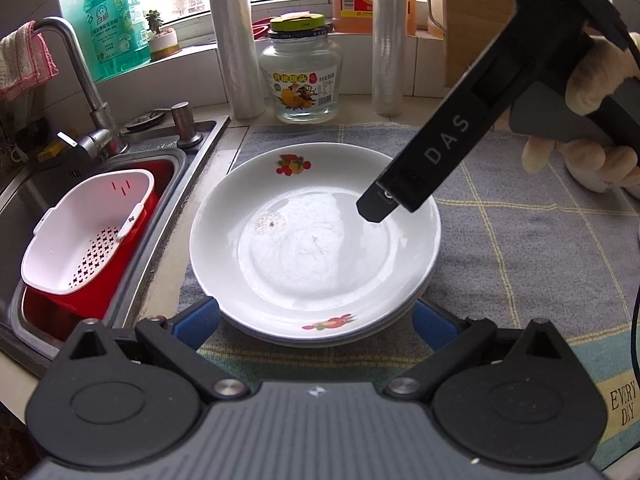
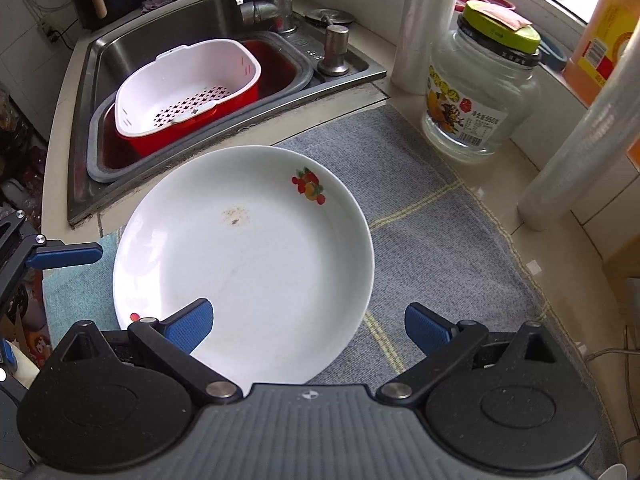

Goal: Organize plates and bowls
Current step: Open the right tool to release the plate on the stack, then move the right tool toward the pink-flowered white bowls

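Observation:
A stack of white plates [image 1: 316, 240] with small fruit prints rests on a grey checked cloth [image 1: 520, 248]. The top plate carries a small brown smudge. My left gripper [image 1: 316, 324] is open, with its blue fingers on either side of the stack's near rim. In the right wrist view the same top plate [image 2: 248, 264] lies just ahead. There my right gripper [image 2: 310, 326] is open too, its left finger [image 2: 192, 324] above the plate and its right finger over the cloth. The right tool's black housing [image 1: 440, 148] hangs over the plate's far right, held by a gloved hand [image 1: 592, 92].
To the left a steel sink [image 2: 160, 28] holds a red basin with a white colander [image 2: 188, 84] inside. A faucet [image 1: 80, 80] stands behind it. A glass jar [image 1: 302, 72], two film rolls [image 1: 236, 40] and bottles line the windowsill wall. Bare cloth lies right of the plates.

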Demonstrator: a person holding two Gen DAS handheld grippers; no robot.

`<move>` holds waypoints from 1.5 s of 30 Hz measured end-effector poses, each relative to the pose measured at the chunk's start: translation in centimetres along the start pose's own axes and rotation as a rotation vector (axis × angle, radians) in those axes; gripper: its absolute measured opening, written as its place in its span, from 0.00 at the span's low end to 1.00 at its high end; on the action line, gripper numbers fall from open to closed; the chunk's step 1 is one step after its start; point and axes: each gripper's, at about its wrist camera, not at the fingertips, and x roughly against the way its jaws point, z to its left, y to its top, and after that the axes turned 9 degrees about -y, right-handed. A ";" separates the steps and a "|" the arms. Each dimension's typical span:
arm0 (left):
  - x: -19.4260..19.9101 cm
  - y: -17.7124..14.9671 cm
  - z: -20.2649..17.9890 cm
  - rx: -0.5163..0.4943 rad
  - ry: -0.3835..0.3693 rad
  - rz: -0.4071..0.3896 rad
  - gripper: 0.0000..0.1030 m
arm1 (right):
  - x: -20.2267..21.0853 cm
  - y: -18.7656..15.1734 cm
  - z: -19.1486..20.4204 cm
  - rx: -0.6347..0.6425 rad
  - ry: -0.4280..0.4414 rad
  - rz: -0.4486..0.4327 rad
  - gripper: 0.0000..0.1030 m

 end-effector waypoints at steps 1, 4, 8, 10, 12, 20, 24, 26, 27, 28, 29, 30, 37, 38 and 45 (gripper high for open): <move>0.1 0.0 0.1 0.001 0.000 -0.008 0.99 | 0.2 -0.3 0.0 -0.012 -0.016 -0.016 1.00; 0.5 0.0 0.2 0.005 0.005 -0.038 0.99 | 0.9 -1.1 0.0 -0.045 -0.063 -0.061 1.00; 0.8 0.3 0.2 0.012 0.002 -0.063 0.99 | 1.8 -2.1 -0.6 -0.145 -0.112 -0.110 1.00; 0.9 0.4 0.0 0.003 -0.002 -0.070 0.99 | 2.4 -2.8 -0.8 -0.182 -0.168 -0.144 1.00; 1.0 0.6 -0.5 -0.016 -0.013 -0.078 0.99 | 3.0 -3.6 -0.9 -0.211 -0.221 -0.170 1.00; 0.7 1.2 -2.9 -0.105 -0.126 -0.106 0.99 | 5.6 -7.8 -1.1 -0.293 -0.433 -0.240 1.00; -0.2 1.0 -5.1 -0.159 -0.220 -0.095 0.99 | 7.5 -11.1 -1.4 -0.359 -0.520 -0.245 1.00; -0.9 1.1 -6.5 -0.192 -0.262 -0.079 0.99 | 8.6 -13.3 -1.6 -0.397 -0.539 -0.241 1.00; -1.1 1.2 -7.3 -0.212 -0.276 -0.073 0.99 | 8.9 -14.2 -1.8 -0.411 -0.548 -0.239 1.00; -1.2 1.3 -8.2 -0.238 -0.290 -0.072 0.99 | 9.4 -15.4 -2.0 -0.430 -0.563 -0.235 1.00; -1.3 1.3 -9.0 -0.257 -0.299 -0.074 0.99 | 9.7 -16.5 -2.3 -0.448 -0.573 -0.231 1.00; -1.4 1.3 -9.8 -0.272 -0.307 -0.076 0.99 | 10.1 -17.5 -2.6 -0.469 -0.579 -0.228 1.00; -2.6 1.3 -16.3 -0.347 -0.353 -0.028 0.99 | 12.8 -25.6 -5.7 -0.628 -0.587 -0.215 1.00; -2.7 1.2 -17.3 -0.358 -0.371 -0.025 0.99 | 13.2 -26.6 -6.1 -0.647 -0.586 -0.219 1.00; -3.5 0.7 -24.1 -0.399 -0.434 0.021 0.99 | 15.1 -33.1 -9.2 -0.707 -0.589 -0.214 1.00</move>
